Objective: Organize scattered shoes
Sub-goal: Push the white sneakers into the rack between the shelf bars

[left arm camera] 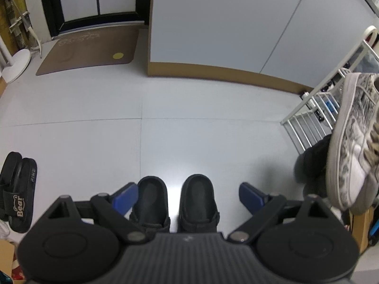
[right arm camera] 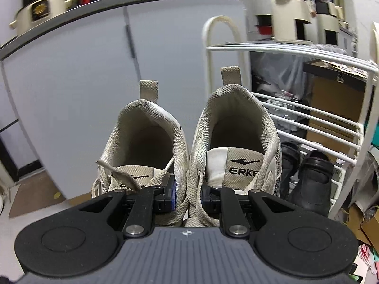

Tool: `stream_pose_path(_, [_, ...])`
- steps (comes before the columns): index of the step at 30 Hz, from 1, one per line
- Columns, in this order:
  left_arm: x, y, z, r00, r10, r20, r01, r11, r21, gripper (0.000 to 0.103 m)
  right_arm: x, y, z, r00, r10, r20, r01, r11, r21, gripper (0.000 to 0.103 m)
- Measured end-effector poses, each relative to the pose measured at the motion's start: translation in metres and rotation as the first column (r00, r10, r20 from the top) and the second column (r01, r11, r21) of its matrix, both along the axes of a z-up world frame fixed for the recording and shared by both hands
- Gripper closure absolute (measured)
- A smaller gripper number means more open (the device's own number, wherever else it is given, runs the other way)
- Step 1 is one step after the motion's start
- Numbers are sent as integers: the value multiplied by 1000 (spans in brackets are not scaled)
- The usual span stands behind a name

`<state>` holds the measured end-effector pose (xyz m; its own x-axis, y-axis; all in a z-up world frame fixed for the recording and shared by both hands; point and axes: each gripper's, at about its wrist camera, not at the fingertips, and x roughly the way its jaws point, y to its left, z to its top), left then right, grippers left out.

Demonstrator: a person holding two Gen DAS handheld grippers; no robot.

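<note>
Right gripper (right arm camera: 188, 197) clamped on my grey mesh lace-up sneakers (right arm camera: 189, 146); left gripper (left arm camera: 188, 197) gapes, empty, above black slippers (left arm camera: 176, 203).

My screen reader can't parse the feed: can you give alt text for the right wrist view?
The right gripper is shut on the inner sides of a pair of beige sneakers, held heels away from the camera. Ahead to the right stands a white wire shoe rack with black shoes on its bottom level.

left gripper (left arm camera: 188, 197): black linkage arms, silver pivot screws, blue pads, ribbed grey housing, round black side discs. right gripper (right arm camera: 188, 195) looked alike, small compass-like mark on housing.
</note>
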<state>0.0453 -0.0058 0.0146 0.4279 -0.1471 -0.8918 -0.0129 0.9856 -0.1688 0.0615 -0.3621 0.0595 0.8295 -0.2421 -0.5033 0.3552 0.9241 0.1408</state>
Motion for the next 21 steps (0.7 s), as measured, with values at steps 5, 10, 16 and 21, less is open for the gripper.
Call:
stream_pose_path(5, [-5, -2, -4, 999, -44, -13, 44, 998, 48, 10, 12, -29, -4, 996, -89, 13, 89, 996, -8, 84])
stream_pose_path(10, [-6, 5, -5, 998, -28, -51, 27, 999, -33, 11, 23, -56, -5, 989, -143, 20, 144, 989, -25, 84])
stream_pose_path(16, [-5, 7, -3, 998, -8, -60, 5, 998, -61, 11, 29, -72, 0, 978, -205, 35, 207, 976, -69, 84])
stream_pose_path(21, [-3, 5, -7, 998, -7, -65, 4, 998, -58, 11, 35, -87, 7, 961, -272, 54, 274, 961, -38, 84])
